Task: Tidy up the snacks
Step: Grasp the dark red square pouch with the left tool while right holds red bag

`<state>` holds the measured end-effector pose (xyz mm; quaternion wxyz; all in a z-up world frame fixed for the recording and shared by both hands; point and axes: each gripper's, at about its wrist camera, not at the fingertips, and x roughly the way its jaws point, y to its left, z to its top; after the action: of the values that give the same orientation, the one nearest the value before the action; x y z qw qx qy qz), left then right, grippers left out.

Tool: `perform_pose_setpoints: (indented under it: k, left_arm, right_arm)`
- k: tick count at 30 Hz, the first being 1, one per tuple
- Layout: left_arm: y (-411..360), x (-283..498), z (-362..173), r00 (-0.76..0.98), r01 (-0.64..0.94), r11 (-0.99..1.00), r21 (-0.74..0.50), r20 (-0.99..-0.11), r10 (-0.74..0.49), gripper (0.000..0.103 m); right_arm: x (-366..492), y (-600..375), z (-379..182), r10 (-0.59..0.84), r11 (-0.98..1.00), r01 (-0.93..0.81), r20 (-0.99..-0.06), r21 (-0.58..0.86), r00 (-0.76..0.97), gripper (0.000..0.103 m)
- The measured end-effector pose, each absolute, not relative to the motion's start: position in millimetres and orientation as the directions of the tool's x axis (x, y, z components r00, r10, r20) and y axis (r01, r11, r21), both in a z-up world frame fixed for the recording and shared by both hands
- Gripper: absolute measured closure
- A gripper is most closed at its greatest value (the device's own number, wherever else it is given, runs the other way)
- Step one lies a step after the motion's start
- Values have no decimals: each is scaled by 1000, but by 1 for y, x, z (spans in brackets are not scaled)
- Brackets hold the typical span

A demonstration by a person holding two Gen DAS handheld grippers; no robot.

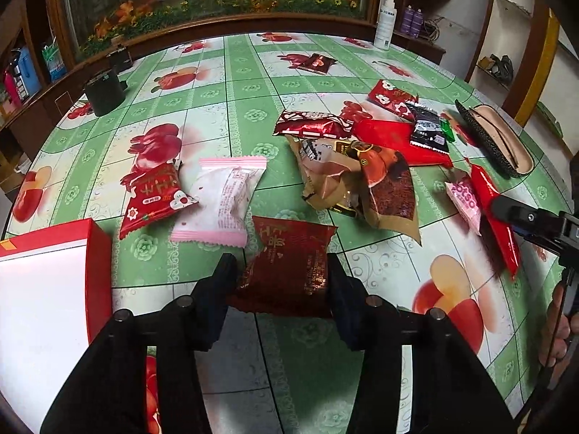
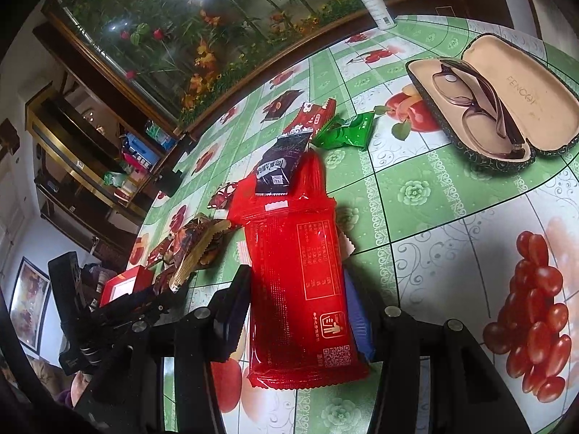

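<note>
A dark red snack packet (image 1: 286, 267) lies on the green fruit-print tablecloth (image 1: 217, 108). My left gripper (image 1: 280, 269) is shut on it, one finger against each side. My right gripper (image 2: 295, 282) is shut on a long bright red packet (image 2: 300, 271); the left wrist view shows this packet (image 1: 495, 217) at the right, tilted. Loose on the cloth are a pink-white packet (image 1: 224, 202), a red flowered packet (image 1: 152, 199), brown packets (image 1: 354, 181), a black packet (image 2: 278, 162) and a green one (image 2: 347, 132). A red box with a white inside (image 1: 43, 289) stands at my left.
An open glasses case (image 2: 506, 108) with glasses in it lies at the right. A white spray bottle (image 1: 385, 25) and a black cup (image 1: 105, 90) stand near the table's far edge. Behind the table is a wooden-framed glass panel with flowers. A person's hand (image 1: 557, 329) shows at the right edge.
</note>
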<state>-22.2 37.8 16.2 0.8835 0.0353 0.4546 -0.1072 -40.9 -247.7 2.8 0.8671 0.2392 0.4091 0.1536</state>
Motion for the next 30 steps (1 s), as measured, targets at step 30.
perform_pose_setpoints:
  k: [30]
  left_arm:
    - [46, -84, 65, 732, 146, 985, 95, -680, -43, 66]
  right_arm:
    - [-44, -238, 7, 400, 888, -92, -656, 451, 640, 52]
